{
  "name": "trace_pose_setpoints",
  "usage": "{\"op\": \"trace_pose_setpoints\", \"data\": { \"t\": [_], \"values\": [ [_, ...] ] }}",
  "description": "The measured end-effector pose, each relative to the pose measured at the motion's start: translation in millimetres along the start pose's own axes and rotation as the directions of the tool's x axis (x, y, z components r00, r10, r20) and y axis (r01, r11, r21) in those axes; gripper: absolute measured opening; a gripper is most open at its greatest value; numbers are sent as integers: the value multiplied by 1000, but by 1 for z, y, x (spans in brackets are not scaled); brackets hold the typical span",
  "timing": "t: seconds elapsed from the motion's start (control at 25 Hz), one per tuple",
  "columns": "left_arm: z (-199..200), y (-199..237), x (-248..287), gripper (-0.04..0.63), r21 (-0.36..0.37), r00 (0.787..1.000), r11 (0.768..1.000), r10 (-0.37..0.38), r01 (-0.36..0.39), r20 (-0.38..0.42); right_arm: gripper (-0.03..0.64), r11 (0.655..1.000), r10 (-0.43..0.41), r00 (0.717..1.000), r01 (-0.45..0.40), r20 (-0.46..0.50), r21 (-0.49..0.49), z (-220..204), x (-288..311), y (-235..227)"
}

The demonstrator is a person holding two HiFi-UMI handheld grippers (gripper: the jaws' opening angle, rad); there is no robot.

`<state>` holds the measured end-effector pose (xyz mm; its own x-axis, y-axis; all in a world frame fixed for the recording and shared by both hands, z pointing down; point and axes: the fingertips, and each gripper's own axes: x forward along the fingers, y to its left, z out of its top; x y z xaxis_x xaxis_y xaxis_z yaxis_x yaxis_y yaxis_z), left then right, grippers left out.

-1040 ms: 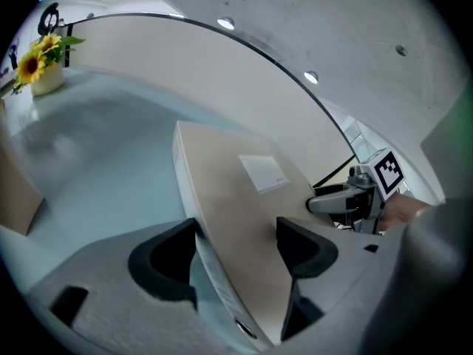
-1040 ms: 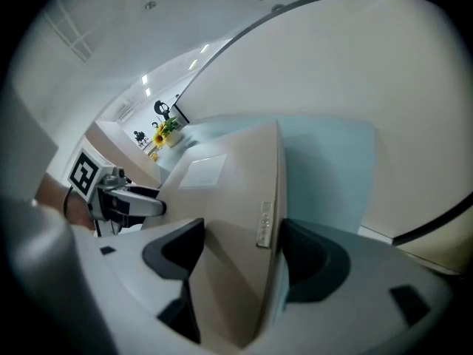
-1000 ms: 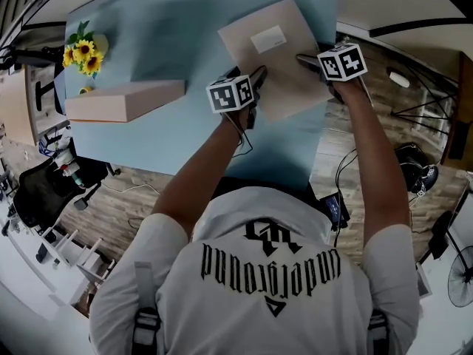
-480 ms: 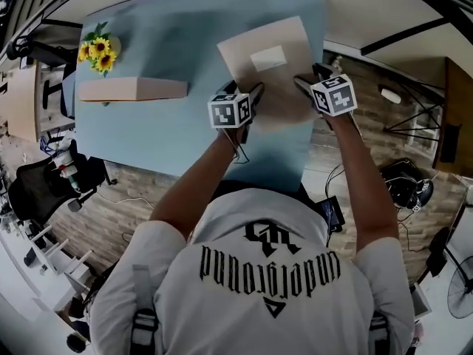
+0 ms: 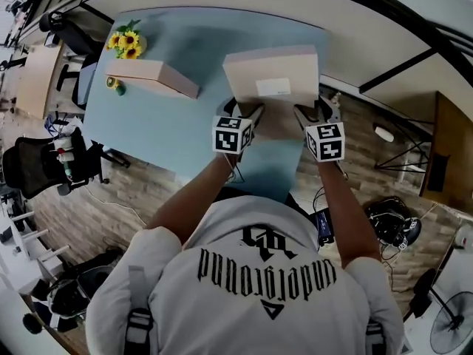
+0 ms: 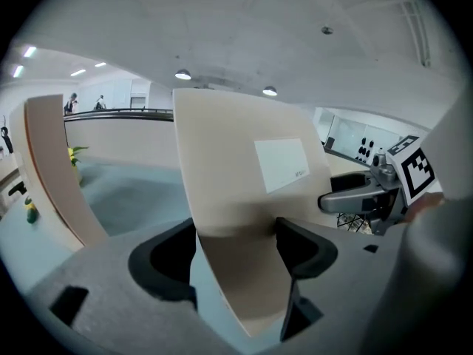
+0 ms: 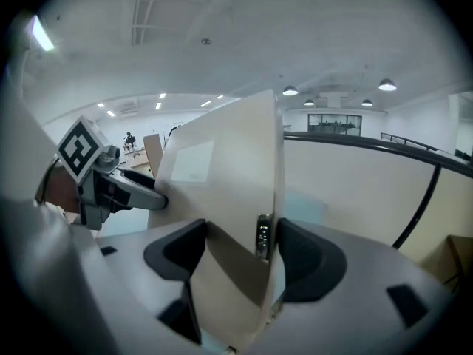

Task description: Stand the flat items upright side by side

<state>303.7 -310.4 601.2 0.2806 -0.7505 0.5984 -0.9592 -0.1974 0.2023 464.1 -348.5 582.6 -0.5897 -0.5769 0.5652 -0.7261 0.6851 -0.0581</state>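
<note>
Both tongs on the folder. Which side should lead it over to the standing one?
Left, probably. The left tongs clamp the held folder at the edge facing the standing folder by the sunflowers. The right tongs clamp the opposite edge, so they would trail.

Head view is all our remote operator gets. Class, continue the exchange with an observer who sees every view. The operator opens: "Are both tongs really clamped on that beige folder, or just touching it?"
Observer: The left tongs are clamped. The left gripper view shows the beige folder pinched between both pads.
Operator: And the right?
Observer: The right tongs pinch the opposite edge, beside what looks like a small metal clip on the folder.
Operator: How is the second folder sitting?
Observer: In the left gripper view the second folder stands on its edge on the blue table, apart from the held one.
</note>
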Motion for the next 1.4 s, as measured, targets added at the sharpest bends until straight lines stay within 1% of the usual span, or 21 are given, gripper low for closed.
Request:
{"op": "trace_pose_setpoints", "data": {
  "t": [0.2, 0.28, 0.36, 0.44, 0.6, 0.72, 0.8, 0.96, 1.12, 1.24, 1.4],
  "values": [
    [12, 2, -36, 344, 80, 998, 996, 42, -46, 53, 310, 1000, -18, 996, 19, 89, -9, 13, -17, 23],
    [18, 2, -50, 342, 118, 997, 992, 43, -51, 68, 310, 999, -35, 993, 35, 116, 5, 15, -26, 33],
    [24, 0, -58, 342, 154, 996, 987, 29, -41, 80, 310, 998, -65, 988, 62, 139, 28, 17, -35, 39],
    [30, 0, -64, 342, 181, 996, 983, 3, -19, 90, 308, 994, -107, 981, 101, 162, 44, 20, -44, 45],
    [36, 7, -78, 342, 225, 991, 973, -73, 46, 114, 307, 981, -194, 960, 187, 201, 53, 28, -57, 66],
    [38, 19, -95, 342, 266, 983, 960, -131, 93, 129, 307, 964, -267, 939, 257, 217, 76, 33, -65, 92],
    [37, 29, -108, 341, 296, 975, 946, -176, 130, 135, 307, 948, -318, 921, 303, 225, 102, 35, -70, 115],
    [34, 63, -137, 341, 353, 955, 916, -256, 191, 149, 308, 912, -408, 880, 383, 242, 146, 42, -69, 168],
    [31, 109, -178, 341, 384, 937, 896, -306, 224, 167, 308, 895, -446, 857, 419, 259, 154, 56, -55, 231],
    [29, 153, -206, 341, 392, 932, 893, -311, 220, 184, 308, 894, -447, 850, 426, 279, 137, 73, -37, 276],
    [29, 207, -237, 341, 390, 936, 901, -288, 192, 204, 311, 906, -423, 858, 410, 291, 107, 96, -9, 324]
  ]
}}
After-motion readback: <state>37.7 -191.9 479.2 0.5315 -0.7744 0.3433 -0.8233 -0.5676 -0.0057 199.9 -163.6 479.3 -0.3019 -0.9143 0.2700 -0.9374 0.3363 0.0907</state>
